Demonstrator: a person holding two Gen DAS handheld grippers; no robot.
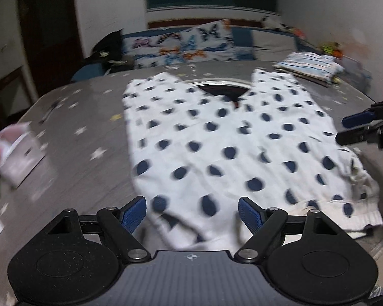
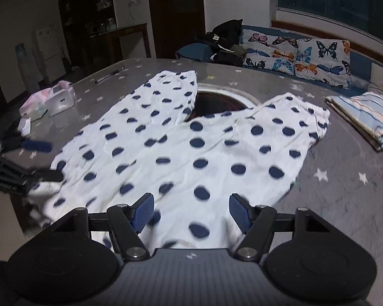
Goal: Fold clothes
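Garment: white trousers (image 1: 217,137) with dark blue dots, spread flat on the tabletop (image 1: 84,158); both legs point away from the cameras, and the waistband lies at the near edge.
Surface: grey cloth with pale stars; a round dark opening (image 2: 219,103) with a light rim shows between the two trouser legs.
Left tongs (image 1: 192,211): apart, blue pads either side of the waistband area, above the near edge of the trousers; nothing clamped. In the right wrist view the left tongs (image 2: 42,159) appear at the trousers' left edge, one dark finger touching or just over the fabric; contact cannot be confirmed.
Right tongs (image 2: 191,210): apart, hovering over the near part of the trousers; nothing clamped. In the left wrist view they enter from the right edge, just beside the fabric.
Folded item: striped cloth (image 2: 367,117) lies well apart on the far right of the tabletop.
Other objects: a pale box (image 2: 60,97) on the far left of the tabletop; a butterfly-print cushion (image 2: 298,56) behind it.
Image quality: left wrist view is motion-blurred.
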